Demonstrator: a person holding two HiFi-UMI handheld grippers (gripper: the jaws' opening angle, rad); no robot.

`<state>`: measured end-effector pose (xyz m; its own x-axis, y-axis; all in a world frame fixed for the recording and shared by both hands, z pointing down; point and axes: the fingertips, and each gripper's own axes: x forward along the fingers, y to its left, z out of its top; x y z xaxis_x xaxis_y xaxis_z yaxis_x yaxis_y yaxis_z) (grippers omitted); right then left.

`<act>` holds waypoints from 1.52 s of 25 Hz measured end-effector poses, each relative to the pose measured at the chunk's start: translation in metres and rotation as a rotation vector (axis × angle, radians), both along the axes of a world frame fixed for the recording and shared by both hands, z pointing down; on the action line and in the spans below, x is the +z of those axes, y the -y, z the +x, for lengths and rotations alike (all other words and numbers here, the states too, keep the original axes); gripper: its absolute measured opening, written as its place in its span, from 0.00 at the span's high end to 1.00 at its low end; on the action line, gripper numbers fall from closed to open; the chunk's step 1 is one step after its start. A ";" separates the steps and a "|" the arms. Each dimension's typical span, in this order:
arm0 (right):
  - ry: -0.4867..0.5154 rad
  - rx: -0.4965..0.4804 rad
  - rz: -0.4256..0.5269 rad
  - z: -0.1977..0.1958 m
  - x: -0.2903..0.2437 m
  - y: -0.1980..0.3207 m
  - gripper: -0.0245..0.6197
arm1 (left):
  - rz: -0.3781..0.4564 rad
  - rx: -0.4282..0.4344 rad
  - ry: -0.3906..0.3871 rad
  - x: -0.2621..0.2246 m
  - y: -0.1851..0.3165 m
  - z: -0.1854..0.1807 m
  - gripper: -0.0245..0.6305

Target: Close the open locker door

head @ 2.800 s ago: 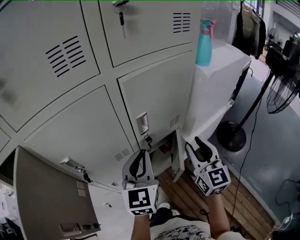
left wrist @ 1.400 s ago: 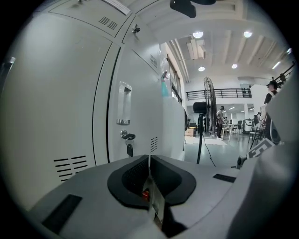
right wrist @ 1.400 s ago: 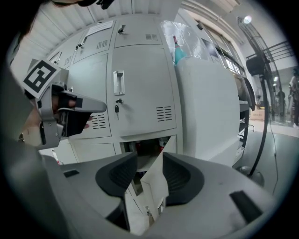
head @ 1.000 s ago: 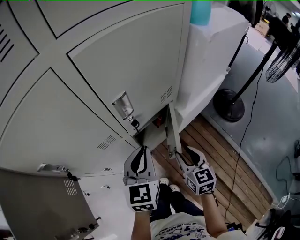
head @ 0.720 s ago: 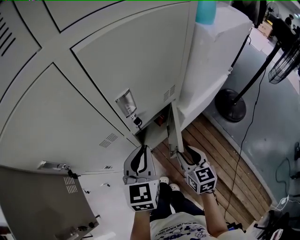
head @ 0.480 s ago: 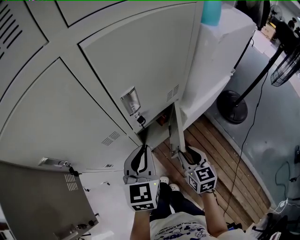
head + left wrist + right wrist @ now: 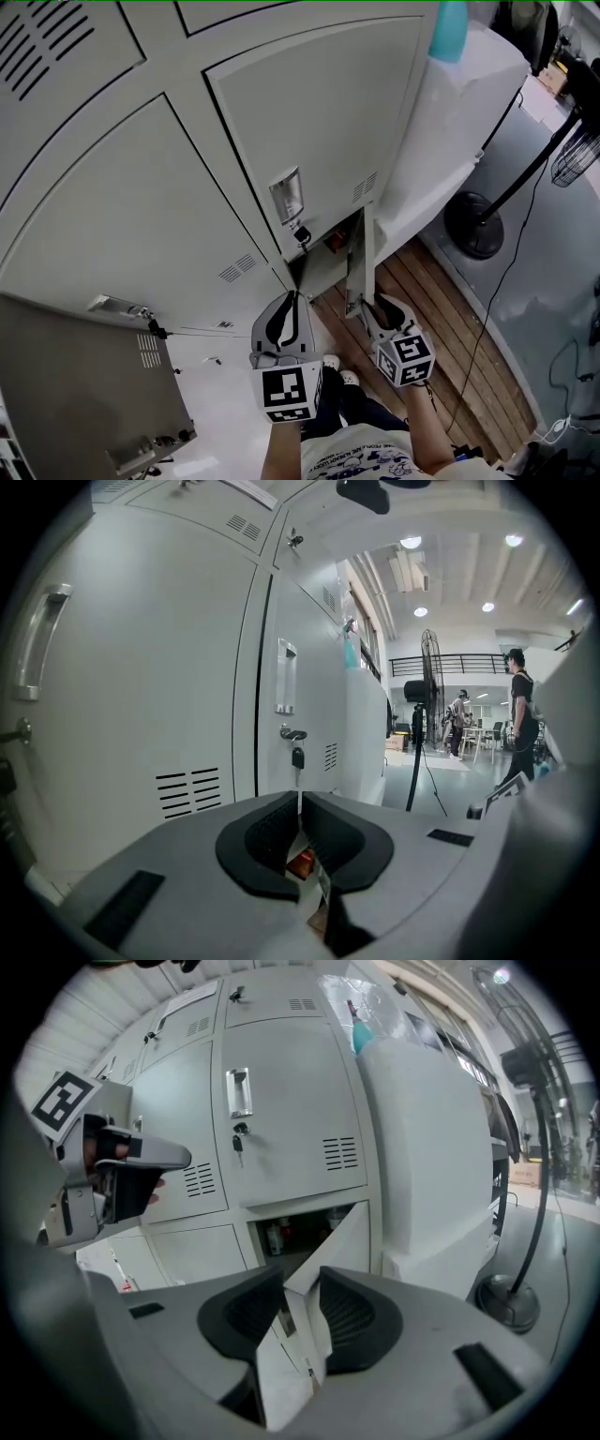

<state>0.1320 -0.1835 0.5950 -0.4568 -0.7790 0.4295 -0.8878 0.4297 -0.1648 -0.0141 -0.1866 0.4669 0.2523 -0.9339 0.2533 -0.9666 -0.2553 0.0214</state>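
Observation:
The small bottom locker door (image 7: 357, 264) stands open, swung out toward me, with bottles visible in the compartment behind it (image 7: 274, 1237). My right gripper (image 7: 375, 302) is at the door's free edge. In the right gripper view that edge (image 7: 298, 1321) runs between the jaws, which have just been closing, and the pads (image 7: 345, 1312) press on it from both sides. My left gripper (image 7: 289, 298) hangs to the left of the door in front of the locker bank, jaws shut with nothing held (image 7: 298, 794).
A key hangs in the lock of the locker above (image 7: 302, 234). Another large door (image 7: 84, 394) stands open at lower left. A white cabinet (image 7: 459, 112) with a teal bottle (image 7: 450, 33), a fan stand (image 7: 476, 225) and its cable are on the right. Wooden planks (image 7: 441, 328) lie underfoot.
Since the earliest frame both grippers have come down to the low open door, the right one onto its edge. Over the last second the head view has shifted; the grippers barely moved.

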 end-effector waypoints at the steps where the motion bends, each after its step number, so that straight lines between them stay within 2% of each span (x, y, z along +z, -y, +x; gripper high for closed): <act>1: 0.003 -0.004 -0.001 -0.002 0.000 0.000 0.78 | 0.000 -0.007 0.000 0.000 -0.001 -0.003 0.94; 19: 0.022 -0.125 -0.001 -0.059 -0.001 0.012 0.78 | 0.019 -0.165 0.007 -0.010 -0.017 -0.060 0.94; 38: 0.061 -0.167 -0.002 -0.111 0.002 0.043 0.79 | 0.028 -0.281 0.034 -0.014 -0.022 -0.112 0.94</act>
